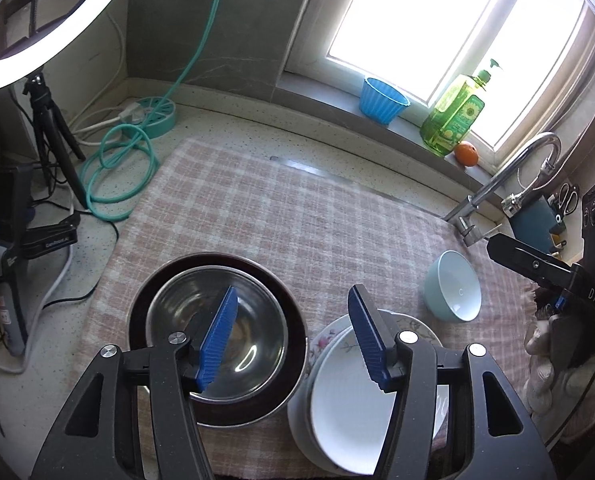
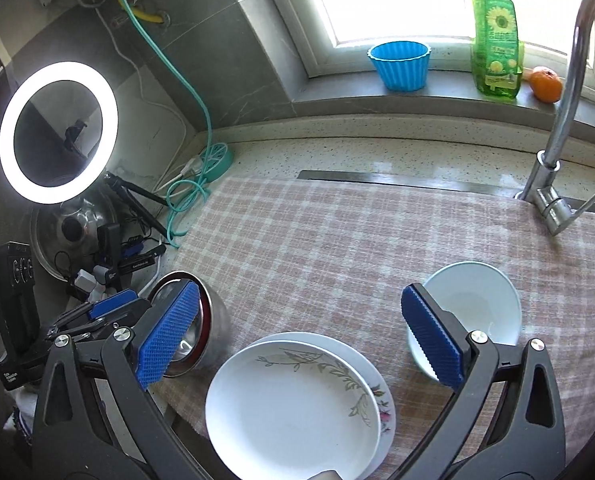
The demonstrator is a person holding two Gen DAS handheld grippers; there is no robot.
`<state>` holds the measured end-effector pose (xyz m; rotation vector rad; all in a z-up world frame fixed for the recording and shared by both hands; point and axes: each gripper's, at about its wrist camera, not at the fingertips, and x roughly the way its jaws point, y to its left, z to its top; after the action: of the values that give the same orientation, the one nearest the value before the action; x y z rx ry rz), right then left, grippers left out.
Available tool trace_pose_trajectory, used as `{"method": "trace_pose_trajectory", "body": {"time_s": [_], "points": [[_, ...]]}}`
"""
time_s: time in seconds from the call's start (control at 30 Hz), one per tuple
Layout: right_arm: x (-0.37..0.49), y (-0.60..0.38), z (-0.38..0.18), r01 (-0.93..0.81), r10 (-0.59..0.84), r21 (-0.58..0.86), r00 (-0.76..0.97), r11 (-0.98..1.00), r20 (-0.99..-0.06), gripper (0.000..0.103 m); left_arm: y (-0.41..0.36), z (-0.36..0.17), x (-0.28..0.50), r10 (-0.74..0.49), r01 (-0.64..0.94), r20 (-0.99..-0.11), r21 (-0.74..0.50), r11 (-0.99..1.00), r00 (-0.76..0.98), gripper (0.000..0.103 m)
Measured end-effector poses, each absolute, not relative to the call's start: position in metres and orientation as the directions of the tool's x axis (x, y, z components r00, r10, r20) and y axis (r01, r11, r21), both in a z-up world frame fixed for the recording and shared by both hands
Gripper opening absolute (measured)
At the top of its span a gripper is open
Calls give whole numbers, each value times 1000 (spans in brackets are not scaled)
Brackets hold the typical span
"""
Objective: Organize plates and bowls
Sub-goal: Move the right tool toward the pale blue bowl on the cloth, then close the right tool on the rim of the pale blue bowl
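Pink checked cloth (image 2: 337,232) covers the counter, where both claws, the left gripper (image 1: 293,336) and right gripper (image 2: 297,336), gape wide and empty; I judge the pale blue ceramic bowl (image 2: 473,308), at two o'clock of the stacked white floral plates (image 2: 297,400), wants a rim pinch, then nesting inside the steel bowl (image 1: 217,328).

pink checked cloth (image 2: 337,240), floral-rimmed white plates (image 2: 297,404)

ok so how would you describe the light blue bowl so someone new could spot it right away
Start at the chrome faucet on the right edge of the pink checked cloth. Just in front of it sits the light blue bowl, alone on the cloth, right of the stacked white plates. It is the only pale blue dish; the other bowl is steel.
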<state>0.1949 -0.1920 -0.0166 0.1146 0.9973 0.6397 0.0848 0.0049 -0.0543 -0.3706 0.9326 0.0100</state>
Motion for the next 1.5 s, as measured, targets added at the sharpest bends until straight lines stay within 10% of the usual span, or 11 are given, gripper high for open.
{"method": "trace_pose_trajectory", "body": {"time_s": [0.9, 1.5], "points": [[237, -350, -47, -251, 404, 322, 433, 913, -806, 102, -131, -80, 160, -370, 22, -775, -418, 908, 512, 57], [246, -354, -97, -235, 454, 394, 319, 889, -832, 61, -166, -111, 183, -406, 51, -812, -425, 904, 420, 35]]}}
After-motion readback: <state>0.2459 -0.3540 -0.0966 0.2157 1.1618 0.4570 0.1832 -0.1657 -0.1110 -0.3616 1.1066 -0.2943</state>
